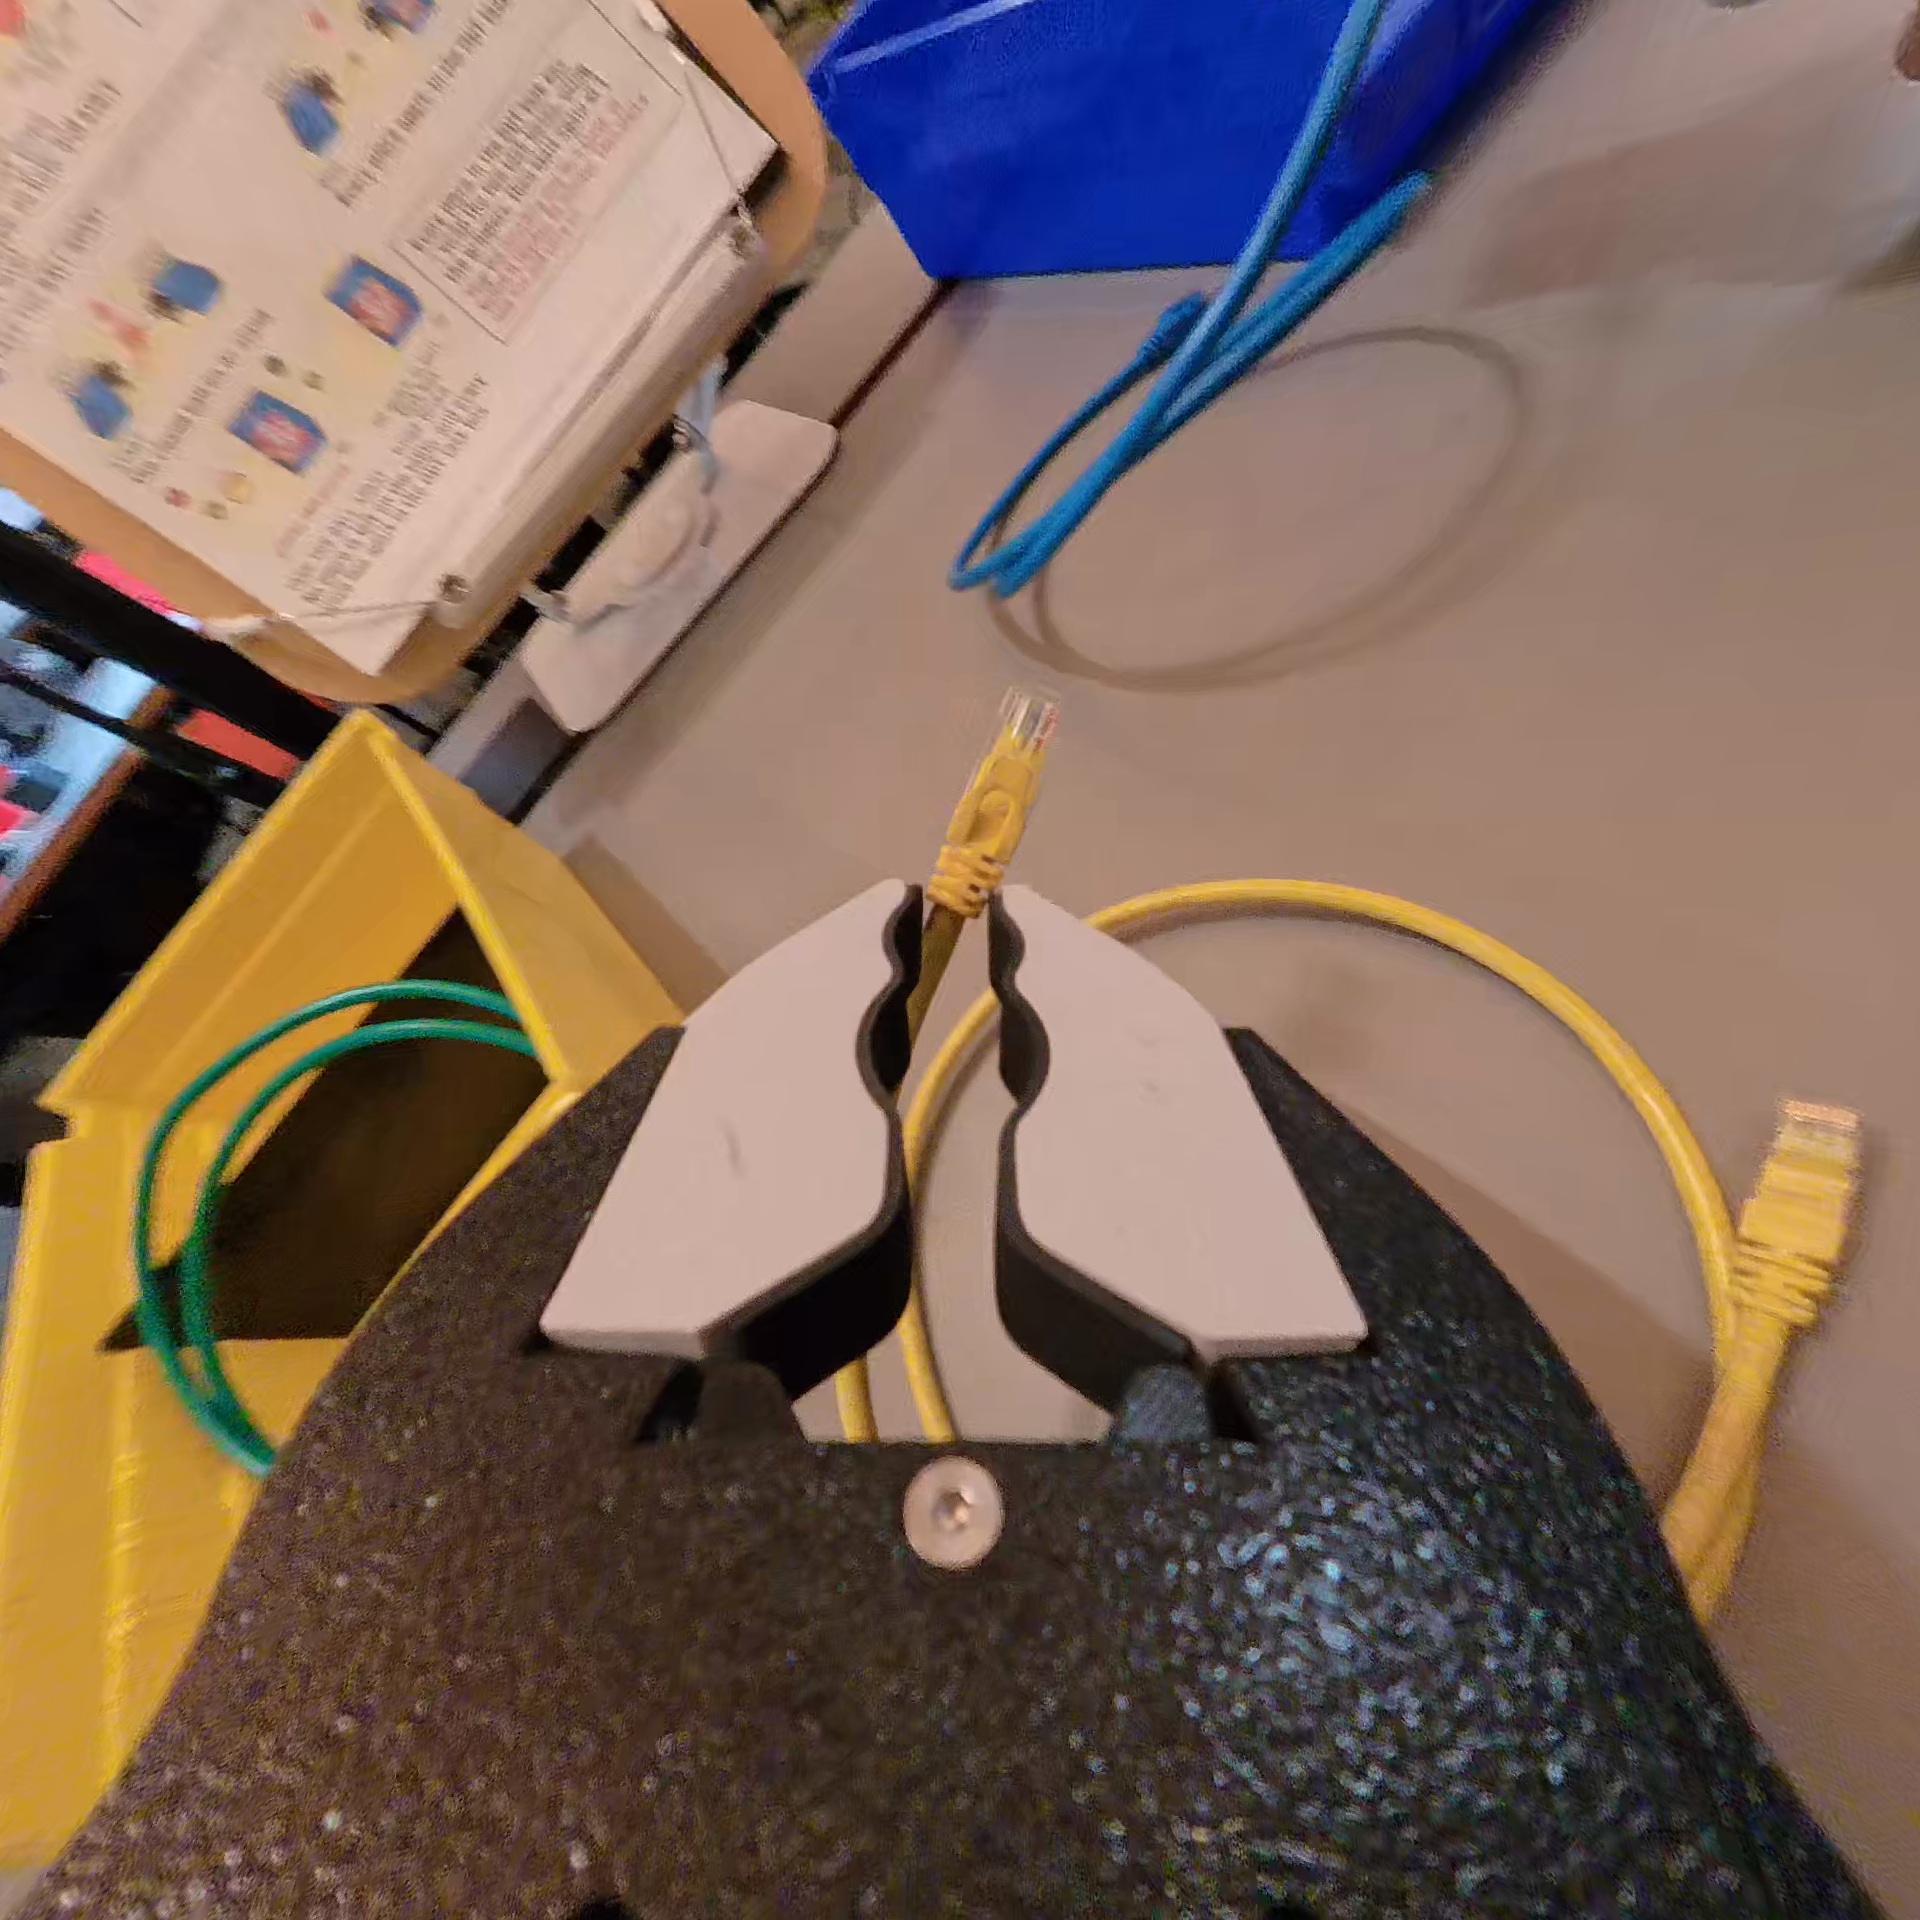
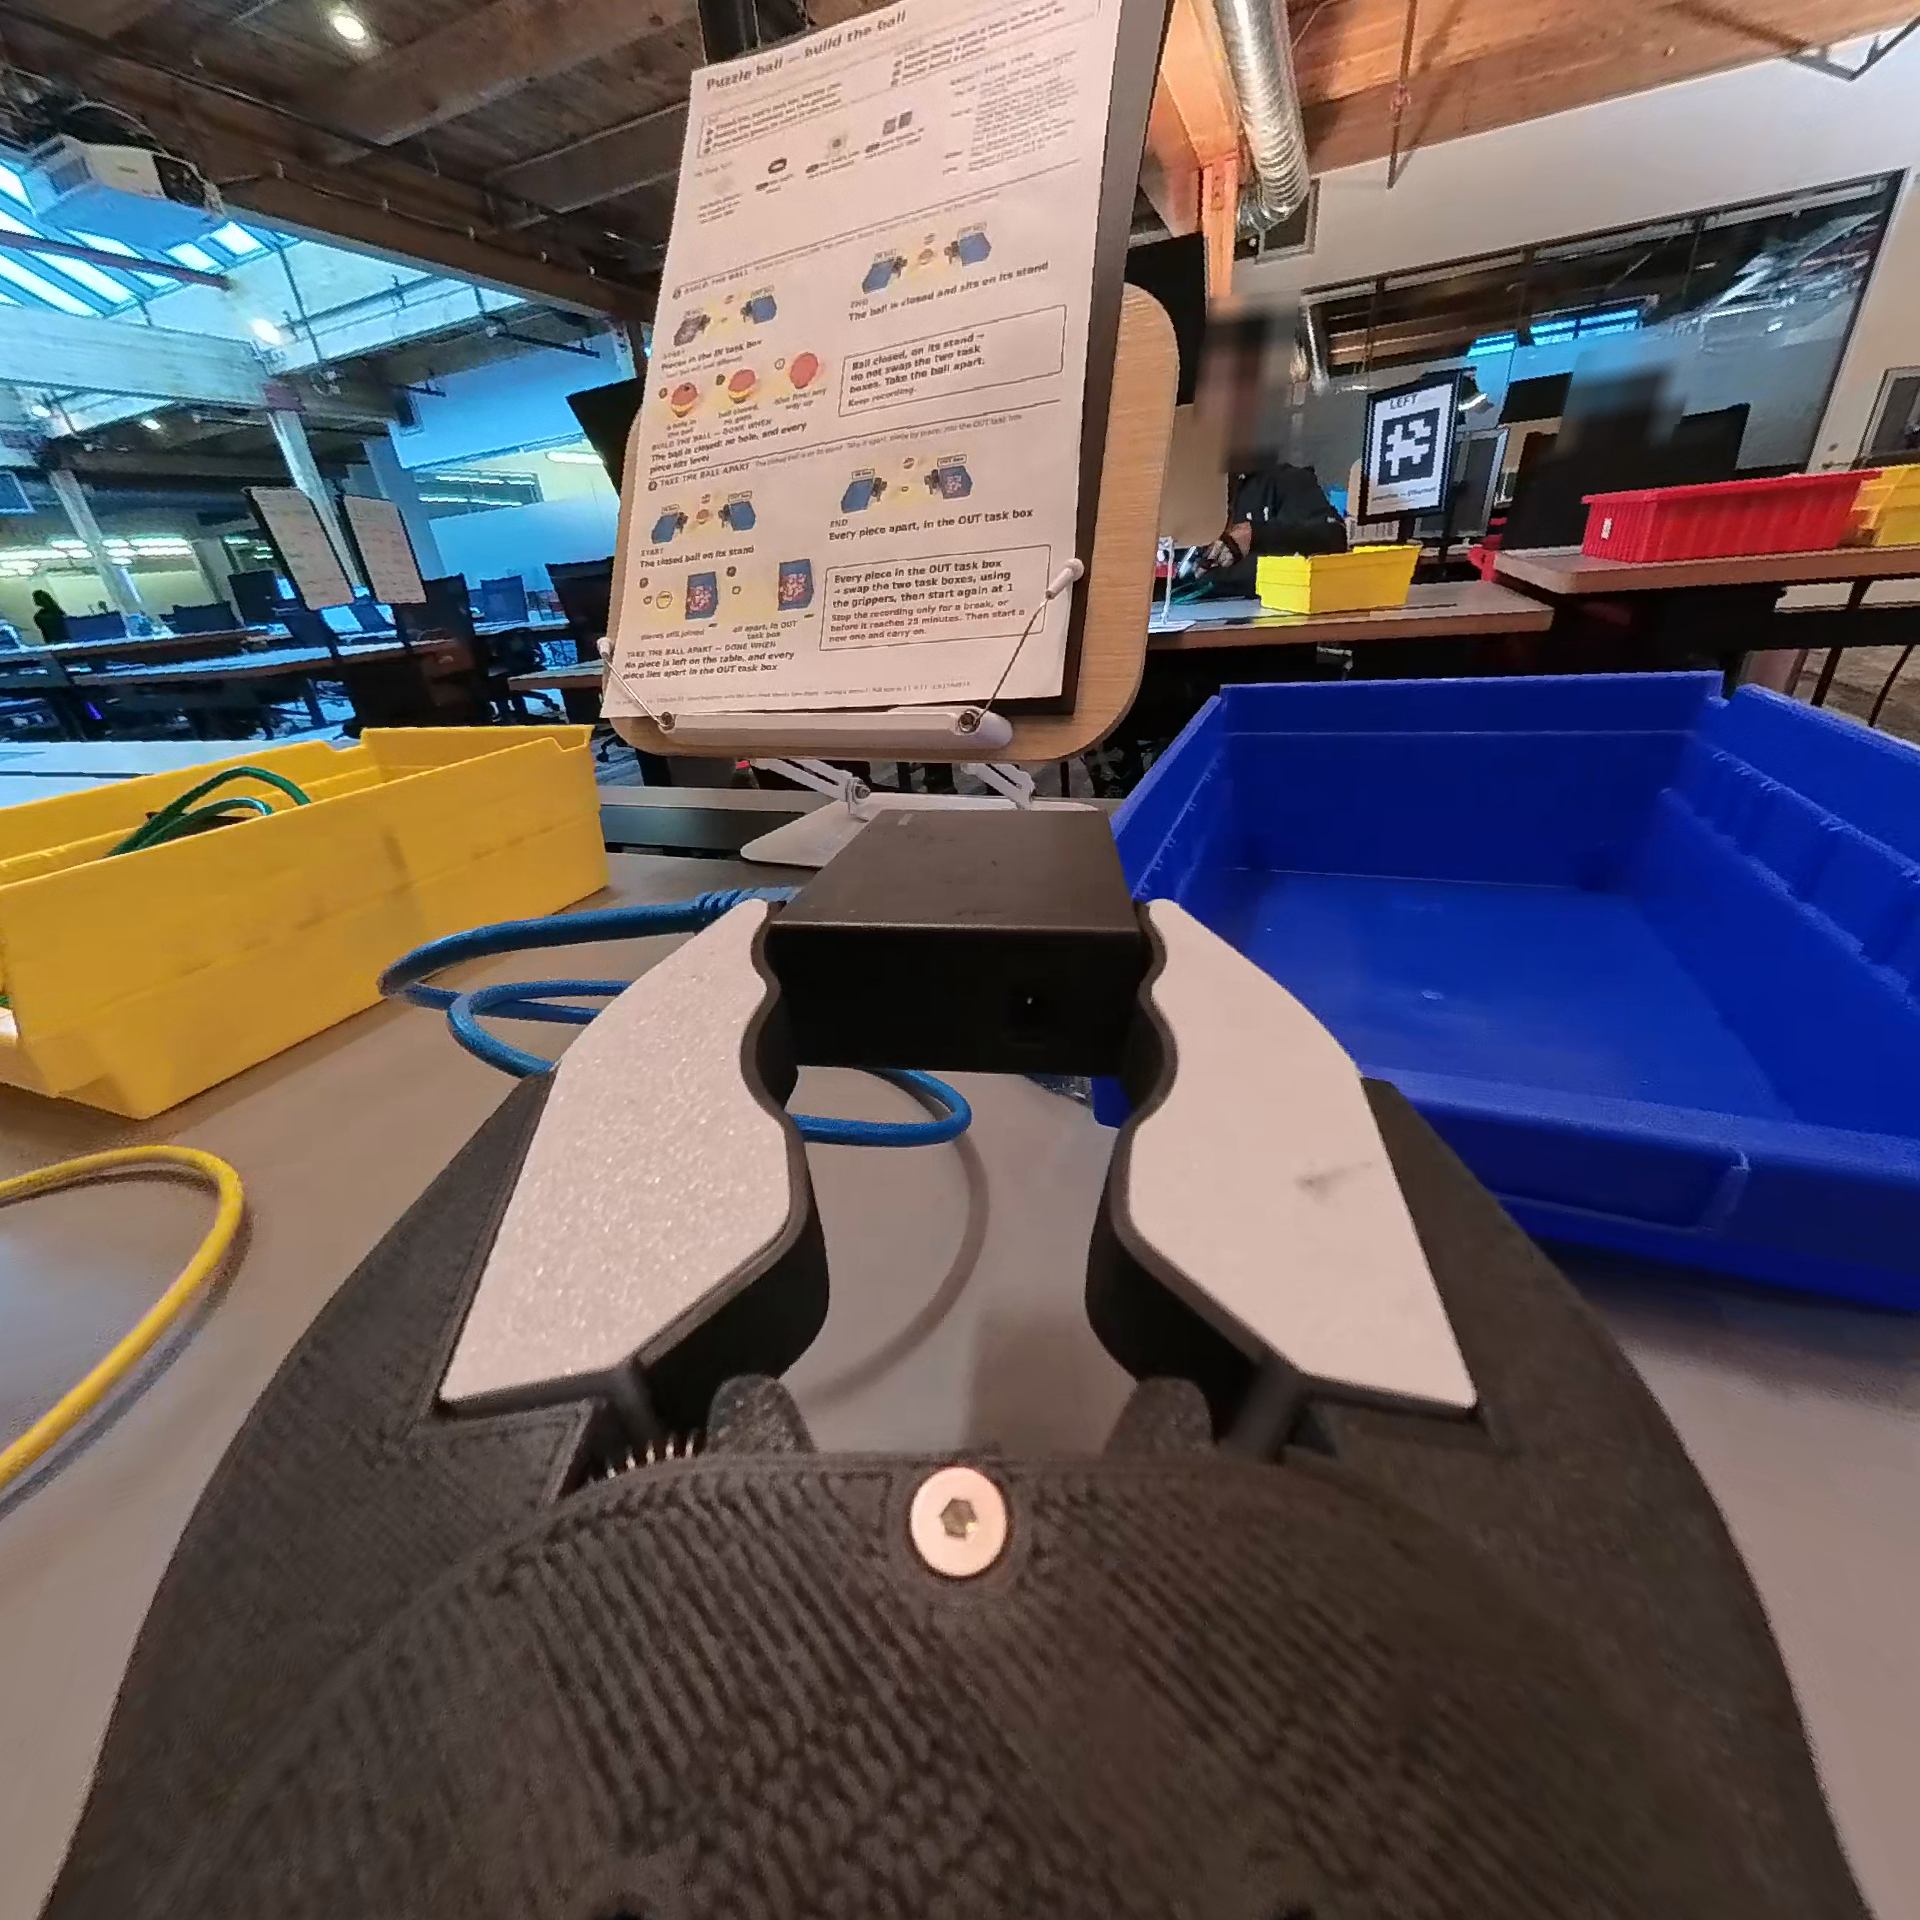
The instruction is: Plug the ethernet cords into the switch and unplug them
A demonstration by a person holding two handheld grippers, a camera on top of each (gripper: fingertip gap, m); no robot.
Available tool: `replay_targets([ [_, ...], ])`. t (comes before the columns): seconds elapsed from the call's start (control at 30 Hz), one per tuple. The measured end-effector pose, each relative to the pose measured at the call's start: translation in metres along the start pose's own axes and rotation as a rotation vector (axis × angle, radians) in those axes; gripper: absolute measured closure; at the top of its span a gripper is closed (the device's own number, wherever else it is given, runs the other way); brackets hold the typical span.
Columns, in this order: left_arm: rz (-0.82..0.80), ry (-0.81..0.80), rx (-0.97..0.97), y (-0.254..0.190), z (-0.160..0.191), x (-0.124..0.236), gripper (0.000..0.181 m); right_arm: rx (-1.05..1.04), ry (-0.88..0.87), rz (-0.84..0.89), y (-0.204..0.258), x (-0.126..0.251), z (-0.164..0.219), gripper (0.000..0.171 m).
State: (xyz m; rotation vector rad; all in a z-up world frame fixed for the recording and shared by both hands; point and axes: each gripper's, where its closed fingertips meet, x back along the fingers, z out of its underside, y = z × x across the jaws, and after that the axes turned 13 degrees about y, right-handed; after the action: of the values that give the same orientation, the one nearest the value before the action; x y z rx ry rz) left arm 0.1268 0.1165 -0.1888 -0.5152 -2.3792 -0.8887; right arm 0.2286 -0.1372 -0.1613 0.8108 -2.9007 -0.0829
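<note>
- Yellow bin (image 1: 312,935), left edge of the left wrist view: a green cord (image 1: 187,1195) loops over its rim.
- Left gripper (image 1: 956,904), lower centre of that view: I have its fingers clamped on the yellow cord (image 1: 1455,966) just behind the boot; the clear-tipped plug (image 1: 1003,790) sticks out ahead, above the desk (image 1: 1558,779). The cord's other plug lies at lower right.
- Blue cord (image 1: 1143,416), upper centre: folded on the desk, running up towards the blue bin (image 1: 1039,135).
- Right gripper (image 2: 956,987), centre of the right wrist view: fingers closed on the two sides of the black switch (image 2: 956,935), which looks lifted off the desk. Only a round socket faces me; the ports are out of sight.
- Step, as I judge it: plugging in the yellow cord. Next I must bring plug and port face to face and line them up squarely.
- Room: a sheet on a stand (image 2: 873,364) behind; open workshop with other desks.
</note>
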Motion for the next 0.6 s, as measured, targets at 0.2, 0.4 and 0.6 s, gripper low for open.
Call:
replay_targets([
  [0.2, 0.238, 0.026, -0.009, -0.030, 0.004, 0.004, 0.142, 0.014, 0.007, -0.007, 0.002, -0.001, 0.001, 0.109],
  [0.4, 0.717, 0.142, -0.163, -0.111, 0.039, 0.049, 0.155, 0.021, 0.009, -0.011, 0.004, -0.002, 0.001, 0.109],
  [0.6, 0.733, 0.202, -0.155, -0.138, 0.064, 0.037, 0.158, 0.054, -0.015, -0.082, 0.018, -0.001, -0.001, 0.109],
])
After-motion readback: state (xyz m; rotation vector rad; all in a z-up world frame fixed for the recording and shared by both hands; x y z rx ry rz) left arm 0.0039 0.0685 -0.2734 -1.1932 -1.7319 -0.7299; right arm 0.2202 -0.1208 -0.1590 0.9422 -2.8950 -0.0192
